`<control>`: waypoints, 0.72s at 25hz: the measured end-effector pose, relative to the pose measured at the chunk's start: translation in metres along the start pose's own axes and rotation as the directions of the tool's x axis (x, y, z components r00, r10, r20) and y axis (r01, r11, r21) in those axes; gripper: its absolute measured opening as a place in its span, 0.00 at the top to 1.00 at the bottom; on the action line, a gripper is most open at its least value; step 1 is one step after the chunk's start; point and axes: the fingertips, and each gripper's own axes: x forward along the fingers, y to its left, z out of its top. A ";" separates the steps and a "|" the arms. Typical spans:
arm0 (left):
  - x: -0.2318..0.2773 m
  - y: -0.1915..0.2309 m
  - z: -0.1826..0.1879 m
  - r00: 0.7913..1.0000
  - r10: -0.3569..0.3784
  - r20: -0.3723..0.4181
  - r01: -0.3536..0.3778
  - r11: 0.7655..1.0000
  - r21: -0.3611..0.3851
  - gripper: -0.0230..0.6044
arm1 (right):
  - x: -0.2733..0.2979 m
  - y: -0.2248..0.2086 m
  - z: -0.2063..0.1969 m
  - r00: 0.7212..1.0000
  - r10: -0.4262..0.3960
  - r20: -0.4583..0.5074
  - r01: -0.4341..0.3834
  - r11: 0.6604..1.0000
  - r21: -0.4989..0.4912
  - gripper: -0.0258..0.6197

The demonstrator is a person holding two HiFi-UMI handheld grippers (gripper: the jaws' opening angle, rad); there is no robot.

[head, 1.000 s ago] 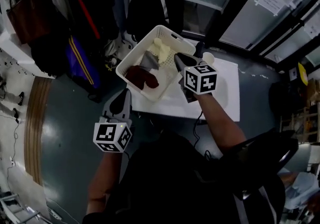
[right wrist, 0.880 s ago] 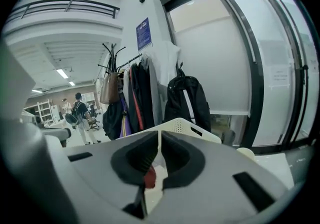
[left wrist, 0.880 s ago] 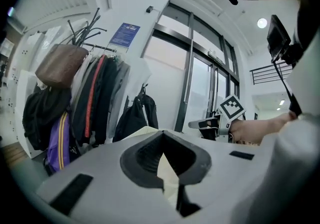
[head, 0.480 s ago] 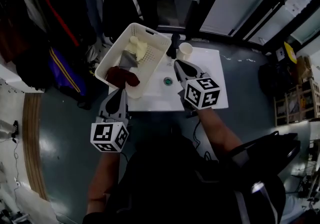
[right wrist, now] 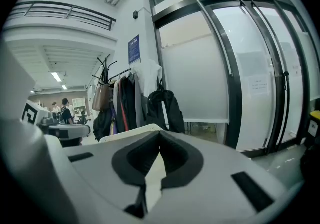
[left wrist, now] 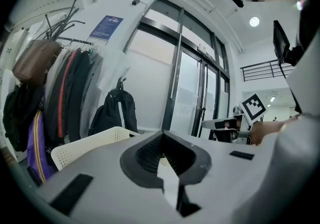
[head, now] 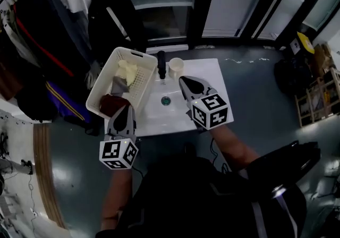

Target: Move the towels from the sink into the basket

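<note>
The white sink [head: 159,116] looks bare down to its drain, as far as I can make out from above. The towels lie in the white basket [head: 142,75] at its left end: a cream towel [head: 127,71], a grey towel [head: 119,85] and a dark red towel [head: 113,105], all soft, light and floppy, best pinched at a raised fold. Since a second ago the right gripper [head: 185,80] has left the basket's rim for the basin and the left gripper [head: 124,110] has come nearer the dark red towel, both with jaws pressed together on nothing.
</note>
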 end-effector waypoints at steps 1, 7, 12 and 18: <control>0.005 -0.004 0.002 1.000 0.005 0.002 -0.005 1.000 -0.002 0.96 | -0.003 -0.006 0.001 1.000 0.002 0.002 -0.002 1.000 -0.004 0.95; 0.029 -0.026 0.001 1.000 0.022 -0.009 -0.021 1.000 0.008 0.96 | -0.014 -0.039 -0.001 1.000 0.010 0.009 -0.010 1.000 -0.001 0.95; 0.038 -0.042 0.001 1.000 0.022 -0.011 -0.021 1.000 0.022 0.96 | -0.020 -0.057 0.001 1.000 0.005 0.024 -0.005 1.000 0.006 0.95; 0.041 -0.051 0.001 1.000 0.013 -0.011 -0.013 0.999 0.036 0.96 | -0.027 -0.065 0.004 0.999 -0.007 0.040 0.007 1.000 0.002 0.95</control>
